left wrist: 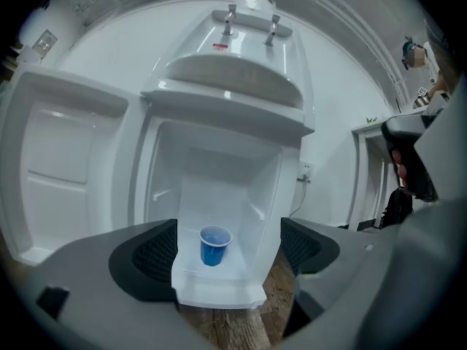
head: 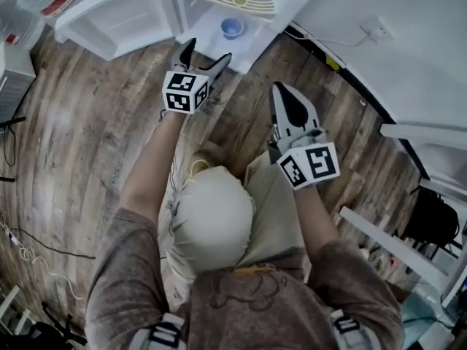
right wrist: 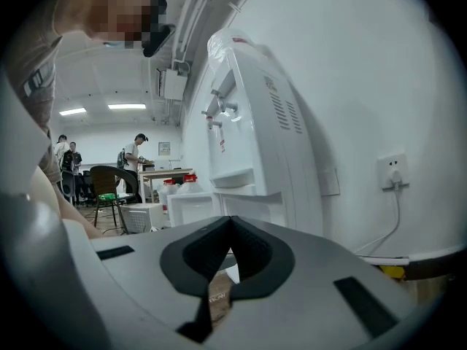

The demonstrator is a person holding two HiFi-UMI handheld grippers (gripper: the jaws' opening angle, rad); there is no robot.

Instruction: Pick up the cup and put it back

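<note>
A small blue cup (left wrist: 214,245) stands upright on the bottom shelf of the white water dispenser's open lower cabinet (left wrist: 219,283); in the head view the cup (head: 232,27) shows just beyond my left gripper. My left gripper (head: 206,54) is open, its jaws spread wide a little short of the cup, with nothing between its pads (left wrist: 153,254). My right gripper (head: 288,108) hangs back to the right over the wood floor with its jaws shut and empty; its pads (right wrist: 248,250) meet.
The cabinet door (left wrist: 62,173) stands swung open to the left. The dispenser's taps (left wrist: 252,24) and drip tray sit above the cabinet. A wall socket and cable (right wrist: 395,173) are at the right. Chairs, bottles and people stand in the far room.
</note>
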